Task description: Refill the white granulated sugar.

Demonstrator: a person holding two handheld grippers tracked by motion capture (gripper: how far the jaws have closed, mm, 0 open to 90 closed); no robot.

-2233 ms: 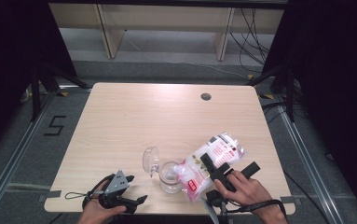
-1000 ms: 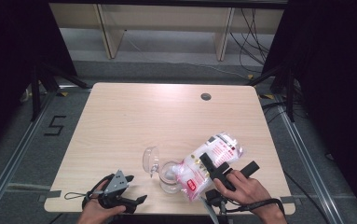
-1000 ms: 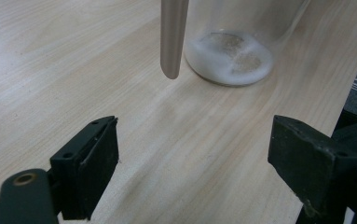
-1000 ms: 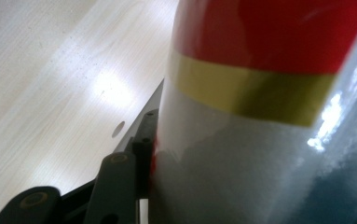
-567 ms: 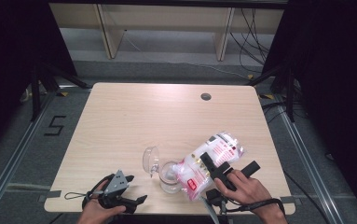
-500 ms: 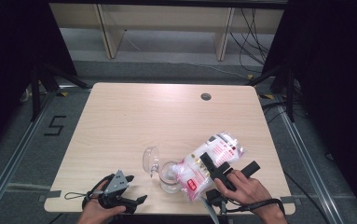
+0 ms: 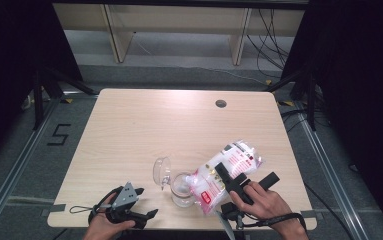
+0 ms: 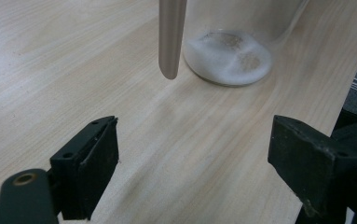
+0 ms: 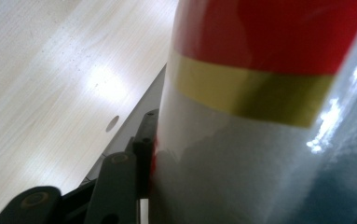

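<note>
The bag [image 7: 225, 172] of white grains, with red print, is lying tilted over the open glass jar [image 7: 181, 189] near the front edge of the table [image 7: 179, 125], its lower end at the jar's mouth and its upper end pointing to the far right. The right gripper [image 7: 234, 180] is clamping the bag; in the right gripper view the plastic with its red and yellow bands [image 9: 260, 70] is pressing against the jaw at the left. The jar is already holding a thin white layer on its bottom [image 8: 227, 58], so the work is looking like pouring from bag to jar, and it is only at the beginning.

Compared with the earlier high views, nothing is changing: bag, jar and both hands are staying at the same places. I judge that the pour is being held steady, or that the grains are flowing slowly.

The jar's hinged lid [image 7: 161, 171] is standing open to the left. The left gripper [image 7: 141, 210] is resting at the front left corner, well apart from the jar, its jaws wide open with only bare table between them.

The bag's opening is being hidden behind the bag itself, so I cannot tell whether grains are falling now. The second jaw of the right gripper is covered by the plastic. The rod [image 8: 171, 37] hanging in the left gripper view is cut off at the top; probably it is a part of the jar's clasp.
</note>
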